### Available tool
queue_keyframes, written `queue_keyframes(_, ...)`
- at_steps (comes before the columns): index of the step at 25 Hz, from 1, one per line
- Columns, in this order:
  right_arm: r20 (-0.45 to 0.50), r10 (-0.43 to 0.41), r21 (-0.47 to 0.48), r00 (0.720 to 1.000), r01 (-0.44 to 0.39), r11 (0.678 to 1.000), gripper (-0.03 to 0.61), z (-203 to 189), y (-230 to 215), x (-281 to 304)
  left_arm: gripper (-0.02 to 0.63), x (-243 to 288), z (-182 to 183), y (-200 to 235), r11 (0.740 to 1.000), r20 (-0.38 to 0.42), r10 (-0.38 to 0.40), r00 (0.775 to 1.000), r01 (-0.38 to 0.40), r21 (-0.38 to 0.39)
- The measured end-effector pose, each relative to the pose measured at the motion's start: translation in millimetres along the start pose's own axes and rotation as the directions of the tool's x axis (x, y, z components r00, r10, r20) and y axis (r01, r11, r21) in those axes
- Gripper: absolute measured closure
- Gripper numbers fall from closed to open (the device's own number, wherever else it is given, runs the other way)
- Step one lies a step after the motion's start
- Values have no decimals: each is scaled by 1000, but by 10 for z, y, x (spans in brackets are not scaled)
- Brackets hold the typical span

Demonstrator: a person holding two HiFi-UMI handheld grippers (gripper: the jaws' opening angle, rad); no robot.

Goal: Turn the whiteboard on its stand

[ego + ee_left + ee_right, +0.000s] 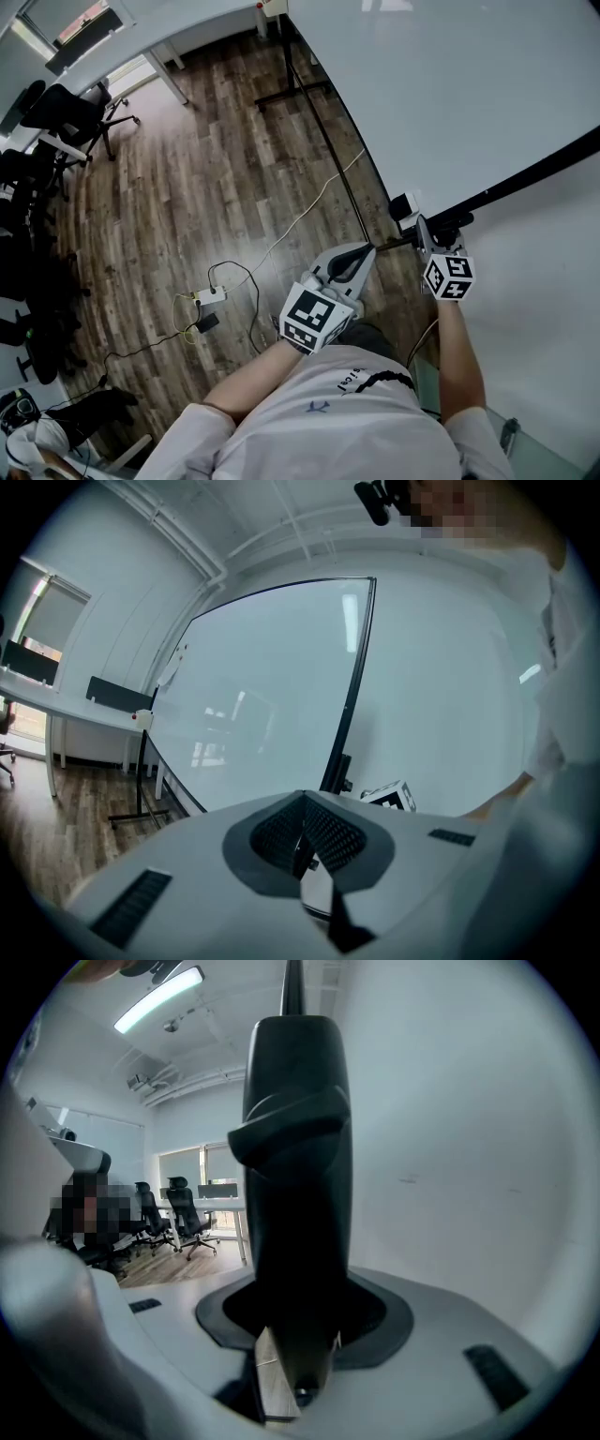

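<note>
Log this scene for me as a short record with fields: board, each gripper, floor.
board: whiteboard, black-framed, tilted on its stand
right gripper: jaws clamped on the board's black frame corner
left gripper: jaws together, nothing between them, next to the board's edge
floor: wood planks, with a white cable and a power strip

- This was an office, seemingly open-plan.
- Black swivel chairs [66, 112] stood by long white desks [178, 23].
- A large whiteboard [450, 84] stood on a black stand.
- A power strip [211, 297] and cables lay on the wood-pattern floor [216, 178].
- A strip light [159, 997] lit the ceiling.
</note>
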State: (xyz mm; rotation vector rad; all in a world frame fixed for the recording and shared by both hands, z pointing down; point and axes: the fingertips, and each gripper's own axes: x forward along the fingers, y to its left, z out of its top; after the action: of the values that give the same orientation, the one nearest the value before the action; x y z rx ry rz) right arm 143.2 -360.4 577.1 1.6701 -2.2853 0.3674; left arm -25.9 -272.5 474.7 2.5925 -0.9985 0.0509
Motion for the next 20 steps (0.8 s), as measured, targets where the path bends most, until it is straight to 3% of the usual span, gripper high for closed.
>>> queue_keyframes(9, 5, 19, -14, 1000, -18, 1000, 400, -149, -79, -527, 602, -30, -46, -562, 1000, -1, 4, 1000, -4, 23)
queue_keyframes(20, 27, 58, -46, 998, -57, 997, 400, -396, -153, -1246, 603, -382, -403, -1361, 989, 11, 144, 990, -144, 13)
